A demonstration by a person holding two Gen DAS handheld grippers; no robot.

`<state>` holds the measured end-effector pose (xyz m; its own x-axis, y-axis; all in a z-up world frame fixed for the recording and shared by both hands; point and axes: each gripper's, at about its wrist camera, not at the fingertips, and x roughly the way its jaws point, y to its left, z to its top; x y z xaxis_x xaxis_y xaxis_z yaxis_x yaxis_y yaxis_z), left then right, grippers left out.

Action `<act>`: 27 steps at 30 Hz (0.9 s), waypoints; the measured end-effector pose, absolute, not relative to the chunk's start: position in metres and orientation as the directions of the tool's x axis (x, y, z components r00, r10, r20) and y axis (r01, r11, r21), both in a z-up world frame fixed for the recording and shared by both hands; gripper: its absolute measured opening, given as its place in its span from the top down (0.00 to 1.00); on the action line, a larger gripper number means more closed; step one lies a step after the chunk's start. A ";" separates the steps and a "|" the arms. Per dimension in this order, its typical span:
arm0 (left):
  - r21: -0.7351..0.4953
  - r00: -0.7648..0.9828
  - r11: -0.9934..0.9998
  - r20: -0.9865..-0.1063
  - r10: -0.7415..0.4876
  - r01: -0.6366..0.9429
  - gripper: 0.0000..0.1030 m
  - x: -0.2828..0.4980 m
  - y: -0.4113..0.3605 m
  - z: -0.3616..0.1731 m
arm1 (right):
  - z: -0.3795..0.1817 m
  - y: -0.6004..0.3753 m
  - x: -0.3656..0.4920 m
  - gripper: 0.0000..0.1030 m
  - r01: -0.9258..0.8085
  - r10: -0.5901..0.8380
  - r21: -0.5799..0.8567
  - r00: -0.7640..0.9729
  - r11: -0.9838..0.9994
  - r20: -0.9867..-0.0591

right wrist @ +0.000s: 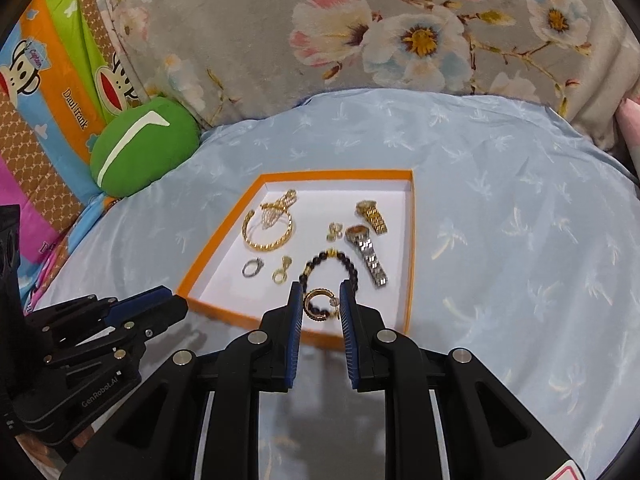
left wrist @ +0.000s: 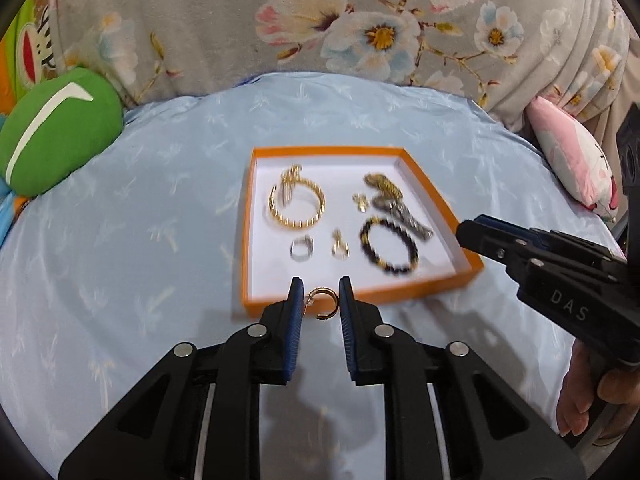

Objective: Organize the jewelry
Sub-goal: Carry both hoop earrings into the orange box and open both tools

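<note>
Left wrist view shows the left gripper (left wrist: 320,300) clenched on a small gold hoop earring (left wrist: 322,303), its blue pads (left wrist: 295,320) touching the hoop on either side, right over the near edge of the orange tray (left wrist: 432,184). The tray sits on a pale blue bedspread (left wrist: 140,240) and is white inside.

In the right wrist view, the right gripper (right wrist: 320,304) grasps a second gold hoop earring (right wrist: 318,305) in the same way, held above the tray's near edge in front of the black bead bracelet (right wrist: 352,270).

Inside the tray, toward its far left corner, lies a gold bangle (right wrist: 267,232) with a pale beaded piece (right wrist: 276,210) draped over its far side. Near the far right edge lies a gold watch (right wrist: 372,215), and just beside it, nearer, a silver watch (right wrist: 366,254) whose band runs along the right edge. A small gold earring (right wrist: 334,231) lies between the bangle and the watches. Nearer the front, a silver ring (right wrist: 252,268) and a gold pendant-like piece (right wrist: 281,272) lie side by side, left of the black bead bracelet.

Beyond the tray's left side a green cushion (right wrist: 142,148) rests against a floral quilt (right wrist: 360,32), beside a cartoon-monkey printed sheet (right wrist: 44,80). A pink pillow (left wrist: 572,152) shows at the bedspread's far right edge in the left wrist view.
</note>
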<state>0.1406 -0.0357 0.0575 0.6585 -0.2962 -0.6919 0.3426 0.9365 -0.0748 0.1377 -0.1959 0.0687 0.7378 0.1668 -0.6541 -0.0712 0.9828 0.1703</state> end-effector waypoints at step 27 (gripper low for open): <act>-0.094 0.612 0.944 -0.741 -0.278 0.316 0.82 0.242 -0.053 0.018 | 0.036 -0.173 0.289 0.82 -0.090 0.140 0.108 0.652 0.990 -0.745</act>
<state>0.2420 -0.0528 0.0180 0.6117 -0.2783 -0.7406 0.3161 0.9441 -0.0938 0.2894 -0.1726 0.0359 0.6524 0.1403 -0.7448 -0.0898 0.9901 0.1079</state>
